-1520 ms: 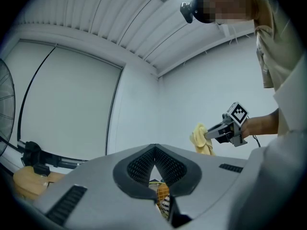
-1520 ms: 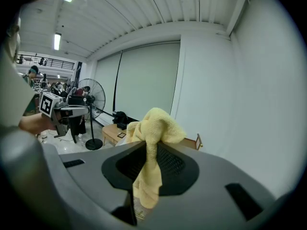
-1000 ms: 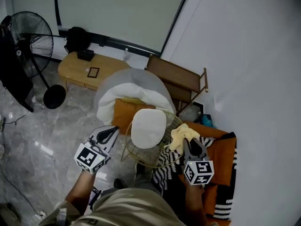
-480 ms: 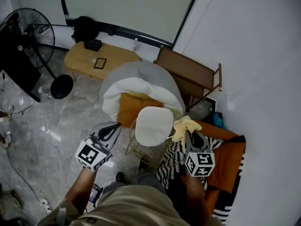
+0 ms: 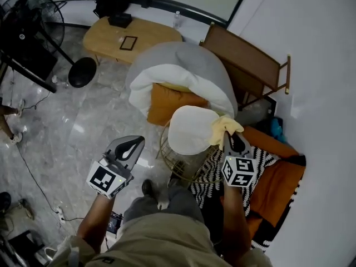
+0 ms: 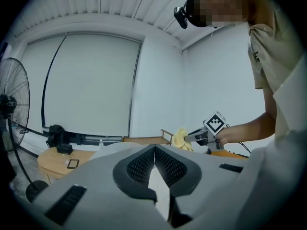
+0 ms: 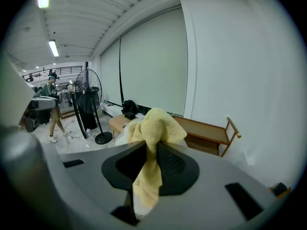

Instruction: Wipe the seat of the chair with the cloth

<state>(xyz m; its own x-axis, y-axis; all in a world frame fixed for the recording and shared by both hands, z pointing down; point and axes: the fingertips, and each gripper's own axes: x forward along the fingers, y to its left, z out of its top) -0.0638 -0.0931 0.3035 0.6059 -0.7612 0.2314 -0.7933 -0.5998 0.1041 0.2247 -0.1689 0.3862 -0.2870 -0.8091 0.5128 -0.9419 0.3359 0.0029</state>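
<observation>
Grey marble floor [image 5: 83, 121] in a white-walled corner, and the chair's pale seat [image 5: 189, 129] lies just left of the right gripper [image 5: 230, 136], which is clamped on the yellow cloth [image 5: 225, 128] at the seat's right edge, so I'd guess the wipe goes leftward, while the left gripper [image 5: 132, 144] is pinched together, empty and farther off.

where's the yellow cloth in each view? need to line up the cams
Head view: right of centre, the yellow cloth sits at the tip of the right hand-held gripper, beside the white seat.
Left gripper view: small, right of centre at mid-height.
Right gripper view: centre, pinched between the jaws.
Shared landmark: the standing fan, left of the cloth in all three.
</observation>
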